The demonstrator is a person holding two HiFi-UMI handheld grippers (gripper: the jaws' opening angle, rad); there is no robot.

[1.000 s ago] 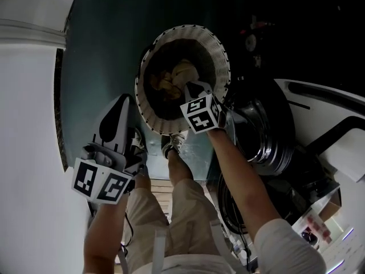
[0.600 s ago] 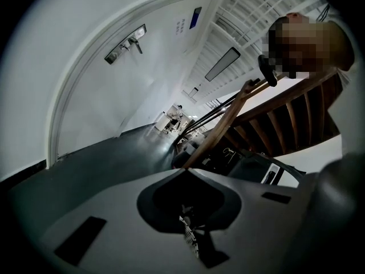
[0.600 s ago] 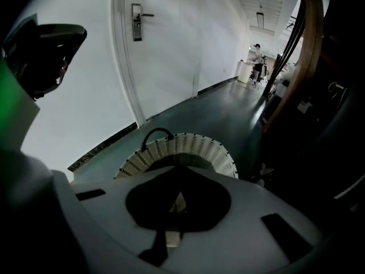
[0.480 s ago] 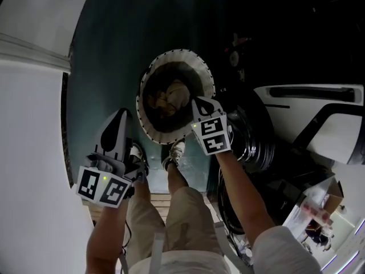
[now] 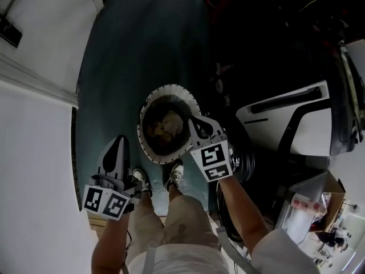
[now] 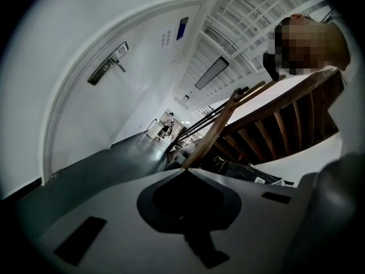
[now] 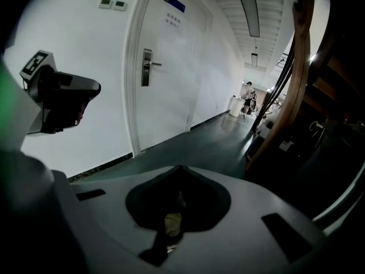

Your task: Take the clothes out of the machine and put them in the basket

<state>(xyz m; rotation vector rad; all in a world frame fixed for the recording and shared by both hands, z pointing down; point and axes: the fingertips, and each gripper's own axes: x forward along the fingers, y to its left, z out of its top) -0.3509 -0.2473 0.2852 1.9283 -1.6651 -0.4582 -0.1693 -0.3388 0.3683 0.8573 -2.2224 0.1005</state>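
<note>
White woven round basket (image 5: 169, 88), one, stands on the dark floor (image 5: 125, 67) and holds one pale heap of clothes (image 5: 165, 127). Two grippers: the left gripper (image 5: 120, 144) is at the basket's 7 o'clock and the right gripper (image 5: 195, 121) is over its 3 o'clock rim. Both have their jaws pressed together. Only the right gripper view shows the one white door (image 7: 165, 67). Both grippers are higher than a second ago.

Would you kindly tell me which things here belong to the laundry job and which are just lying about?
Job in hand:
- basket
- clothes in it
- machine
- left gripper, shut
- right gripper, shut

Lying about:
- door
- stairs
- box
</note>
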